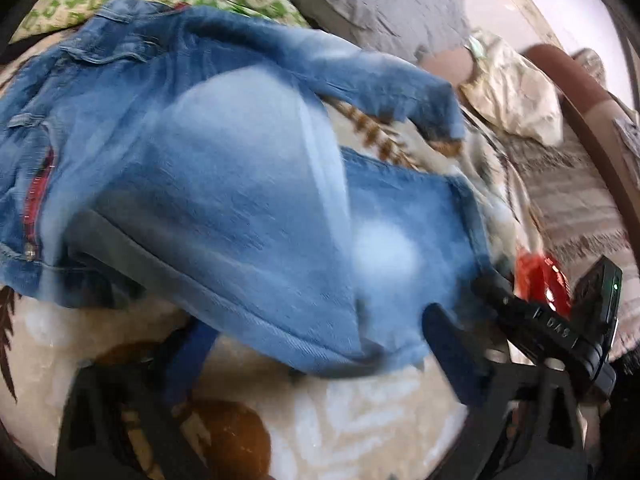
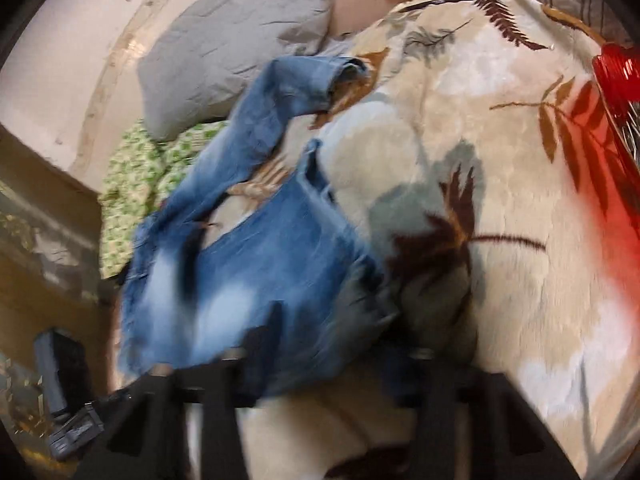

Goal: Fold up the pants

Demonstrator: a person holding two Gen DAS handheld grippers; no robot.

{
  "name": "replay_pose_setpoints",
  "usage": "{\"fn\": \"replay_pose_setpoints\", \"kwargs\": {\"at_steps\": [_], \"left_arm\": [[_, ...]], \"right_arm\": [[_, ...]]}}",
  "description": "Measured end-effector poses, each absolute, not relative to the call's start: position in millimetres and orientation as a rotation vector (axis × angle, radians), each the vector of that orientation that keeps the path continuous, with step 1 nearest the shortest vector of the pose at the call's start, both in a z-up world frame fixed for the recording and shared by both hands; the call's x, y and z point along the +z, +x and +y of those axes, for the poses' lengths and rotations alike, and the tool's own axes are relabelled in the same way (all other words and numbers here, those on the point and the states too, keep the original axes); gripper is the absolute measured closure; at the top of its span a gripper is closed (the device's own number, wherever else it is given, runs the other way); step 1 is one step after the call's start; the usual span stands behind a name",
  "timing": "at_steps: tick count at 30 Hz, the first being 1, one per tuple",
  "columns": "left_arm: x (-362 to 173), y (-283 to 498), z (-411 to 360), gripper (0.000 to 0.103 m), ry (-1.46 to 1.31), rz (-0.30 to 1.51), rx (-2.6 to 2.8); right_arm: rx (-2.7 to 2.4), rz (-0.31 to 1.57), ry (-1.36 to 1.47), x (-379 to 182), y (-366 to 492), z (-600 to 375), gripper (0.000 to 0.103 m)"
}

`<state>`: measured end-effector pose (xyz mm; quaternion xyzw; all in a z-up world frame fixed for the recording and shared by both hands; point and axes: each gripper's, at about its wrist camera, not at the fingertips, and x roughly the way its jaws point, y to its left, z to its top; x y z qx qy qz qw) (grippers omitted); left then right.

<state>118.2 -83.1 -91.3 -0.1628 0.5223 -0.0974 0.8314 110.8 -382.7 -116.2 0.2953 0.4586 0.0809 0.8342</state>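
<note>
Holds the left gripper (image 1: 320, 360) wide astride the near hem, sets the right gripper (image 2: 320, 340) narrow at the other cuff (clamp too blurred to tell), likely to lift both leg ends over jeans (image 1: 224, 184) sprawling from six toward ten o'clock across the blanket (image 1: 360, 420).

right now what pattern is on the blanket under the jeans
Cream blanket with brown and grey leaf prints; clearest in the right wrist view, beneath the jeans.
</note>
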Motion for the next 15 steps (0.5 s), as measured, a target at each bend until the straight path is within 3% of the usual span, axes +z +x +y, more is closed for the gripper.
{"fn": "replay_pose_setpoints", "kwargs": {"at_steps": [1, 2, 4, 9, 15], "left_arm": [[-91.0, 117.8, -83.3, 0.056, -0.322, 1.107, -0.171], [-91.4, 117.4, -81.7, 0.071, -0.305, 1.114, -0.16], [-93.5, 116.3, -78.6, 0.089, -0.343, 1.137, -0.203], [-75.4, 105.2, -85.0, 0.092, -0.431, 1.094, -0.297], [-57.1, 111.1, -120.6, 0.091, -0.63, 1.049, -0.509]], "right_arm": [[0.154, 0.974, 0.616, -118.1, 113.1, -381.5, 0.088], [0.15, 0.972, 0.608, -118.2, 113.0, -379.7, 0.09], [0.185, 0.957, 0.609, -114.2, 109.7, -376.9, 0.092], [0.249, 0.841, 0.552, -74.0, 97.1, -379.6, 0.093], [0.213, 0.616, 0.469, 15.8, 65.2, -427.4, 0.093]]}}
